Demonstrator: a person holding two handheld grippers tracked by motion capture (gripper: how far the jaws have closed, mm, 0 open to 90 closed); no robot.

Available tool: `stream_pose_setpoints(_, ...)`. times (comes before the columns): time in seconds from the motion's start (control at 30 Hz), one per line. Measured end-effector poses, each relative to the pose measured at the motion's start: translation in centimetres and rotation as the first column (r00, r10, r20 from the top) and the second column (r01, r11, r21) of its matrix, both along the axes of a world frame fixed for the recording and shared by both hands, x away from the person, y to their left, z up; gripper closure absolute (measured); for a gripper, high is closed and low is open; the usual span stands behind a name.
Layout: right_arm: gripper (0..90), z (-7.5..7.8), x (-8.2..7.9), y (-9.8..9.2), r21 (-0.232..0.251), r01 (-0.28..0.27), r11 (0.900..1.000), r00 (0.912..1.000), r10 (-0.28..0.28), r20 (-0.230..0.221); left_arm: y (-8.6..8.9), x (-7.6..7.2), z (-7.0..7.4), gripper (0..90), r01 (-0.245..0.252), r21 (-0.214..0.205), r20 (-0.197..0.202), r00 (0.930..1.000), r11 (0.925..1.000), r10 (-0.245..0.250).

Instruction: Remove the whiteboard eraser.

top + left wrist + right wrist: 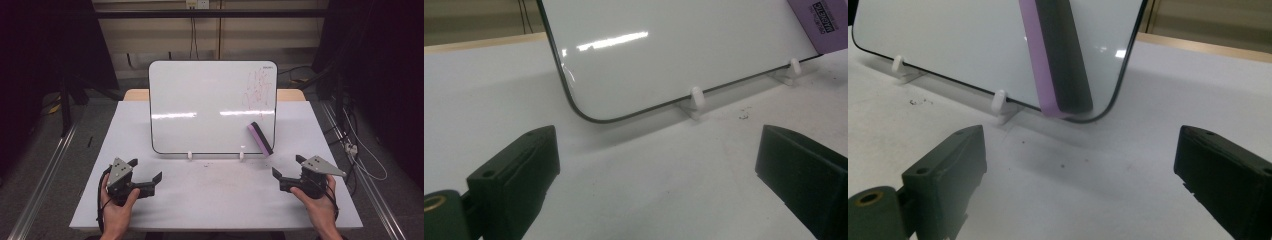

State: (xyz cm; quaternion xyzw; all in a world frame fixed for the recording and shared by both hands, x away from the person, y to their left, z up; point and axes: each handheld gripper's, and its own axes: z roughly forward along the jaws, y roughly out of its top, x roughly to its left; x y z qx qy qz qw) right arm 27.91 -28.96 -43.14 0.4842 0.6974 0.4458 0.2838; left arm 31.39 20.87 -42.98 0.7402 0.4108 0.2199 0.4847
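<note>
Your landmark here is the whiteboard [212, 107], standing upright on two little white clip feet [190, 155] near the middle of the table [215, 200]. The eraser [260, 138], purple body with a dark felt face, is stuck flat against the board's face at its lower right corner, its bottom end about level with the board's bottom edge. Its long axis runs on a slant: top end leaning in toward the board's middle, bottom end out toward the corner. There's red scribble [260, 87] up in the board's top right, directly above the eraser, so that's what looks set to get wiped. Your right gripper [288, 169] sits in front of that same lower right corner, jaws spread wide with nothing between them, and in the right gripper view the eraser [1058, 55] is dead ahead and up a bit. Your left gripper [146, 170] is also spread and empty, parked off the board's lower left corner, well apart from the eraser. So I'd say the right one is clearly nearer; go forward and line the jaws across the eraser's narrow width, matching that slant.
</note>
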Motion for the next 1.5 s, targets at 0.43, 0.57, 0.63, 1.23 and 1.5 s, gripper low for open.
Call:
stream_pose_setpoints(0.43, 13.2, 1.9, 2.6, 2.3, -0.060, -0.052, 0.9968, 0.9986, 0.053, 0.010, -0.3, 0.3, -0.1, 3.7, 0.003, 0.009, -0.007, 1.0000, 1.0000, -0.003)
stream_pose_setpoints(0.57, 17.0, 2.3, 3.5, 2.9, -0.097, -0.057, 0.9937, 0.9984, 0.057, -0.002, -0.4, 0.4, -0.2, 3.7, 0.003, 0.016, -0.008, 1.0000, 0.9999, -0.003)
stream_pose_setpoints(0.63, 17.5, 2.3, 3.7, 3.0, -0.105, -0.060, 0.9927, 0.9982, 0.060, -0.002, -0.4, 0.5, -0.2, 3.8, 0.007, 0.015, -0.014, 0.9999, 0.9999, -0.007)
stream_pose_setpoints(1.23, 44.9, 1.4, 6.2, 5.2, -0.260, -0.040, 0.9647, 0.9988, 0.032, -0.036, -0.2, 0.7, -0.4, 3.8, 0.015, 0.018, -0.014, 0.9998, 0.9997, -0.014)
stream_pose_setpoints(1.5, 57.5, 0.7, 6.7, 5.3, -0.285, -0.037, 0.9578, 0.9985, 0.024, -0.049, -0.8, 0.8, -0.4, 3.8, 0.020, 0.024, -0.021, 0.9996, 0.9995, -0.019)
